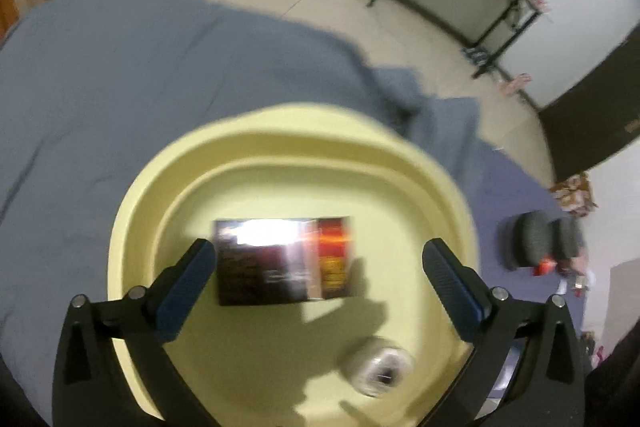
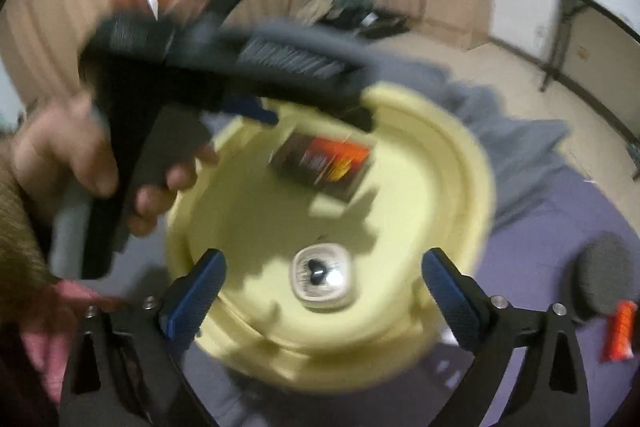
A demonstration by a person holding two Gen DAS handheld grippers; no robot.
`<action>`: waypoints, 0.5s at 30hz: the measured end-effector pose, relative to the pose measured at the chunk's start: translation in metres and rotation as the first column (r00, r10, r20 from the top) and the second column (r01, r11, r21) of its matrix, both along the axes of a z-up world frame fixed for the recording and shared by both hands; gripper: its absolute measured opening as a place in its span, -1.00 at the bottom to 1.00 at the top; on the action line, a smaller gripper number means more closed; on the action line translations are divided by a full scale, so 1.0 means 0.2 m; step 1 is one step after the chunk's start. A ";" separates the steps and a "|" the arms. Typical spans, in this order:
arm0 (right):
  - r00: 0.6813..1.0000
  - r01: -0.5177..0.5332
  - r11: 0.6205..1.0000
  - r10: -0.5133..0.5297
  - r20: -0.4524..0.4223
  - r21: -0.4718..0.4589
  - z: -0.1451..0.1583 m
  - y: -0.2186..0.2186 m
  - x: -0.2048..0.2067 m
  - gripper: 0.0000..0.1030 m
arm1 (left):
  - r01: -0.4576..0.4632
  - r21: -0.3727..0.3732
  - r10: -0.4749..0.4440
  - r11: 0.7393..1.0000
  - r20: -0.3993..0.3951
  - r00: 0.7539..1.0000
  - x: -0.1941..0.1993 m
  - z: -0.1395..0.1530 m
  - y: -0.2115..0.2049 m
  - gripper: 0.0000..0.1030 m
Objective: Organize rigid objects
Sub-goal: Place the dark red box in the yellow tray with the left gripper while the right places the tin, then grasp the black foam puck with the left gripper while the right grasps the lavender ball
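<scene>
**Both grippers wide over the basin**

Currently both grippers hang above a pale yellow basin (image 1: 440, 179) that sits on a grey sheet (image 1: 120, 87). No earlier state is described.

Left gripper (image 1: 320, 259): jaws spread wide, nothing between the pads. Its blue-faced fingers (image 1: 188, 287) frame a dark box (image 1: 284, 261) with an orange-red end, lying flat on the basin floor near the middle. The fingers do not appear to touch the box. In the right wrist view the left gripper shows as a blurred black body over the basin's far left rim, held by a hand (image 2: 100, 163).

Right gripper (image 2: 324, 271): jaws likewise wide, pads clear of everything. Between them, lower down, a small clear case (image 2: 323, 277) with dark contents rests on the basin floor, nearer than the box and apart from it. Contents too blurred to identify.

Outside the basin, to the right on the sheet: a dark round item (image 2: 604, 275) and, just beside it, a small orange packet (image 2: 620, 331). Both views carry motion blur.
</scene>
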State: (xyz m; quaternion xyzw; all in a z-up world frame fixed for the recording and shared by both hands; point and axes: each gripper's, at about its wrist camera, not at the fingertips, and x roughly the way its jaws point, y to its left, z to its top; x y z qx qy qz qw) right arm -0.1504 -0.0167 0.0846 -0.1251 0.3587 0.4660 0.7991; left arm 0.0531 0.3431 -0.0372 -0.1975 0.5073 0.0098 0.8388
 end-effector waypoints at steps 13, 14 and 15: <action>0.776 0.630 0.776 -0.630 -0.032 -0.019 0.21 -1.80 0.41 0.99 | 0.330 0.011 -0.330 0.944 0.053 0.942 0.21 0.34 -1.17 1.00; 0.733 0.678 0.734 -0.679 -0.031 -0.045 0.17 -1.96 0.43 0.99 | 0.341 0.033 -0.342 0.939 0.042 0.939 0.22 0.32 -1.22 1.00; 0.704 0.707 0.705 -0.709 -0.038 -0.062 0.14 -2.07 0.45 0.99 | 0.347 0.065 -0.350 0.935 0.023 0.937 0.24 0.28 -1.27 1.00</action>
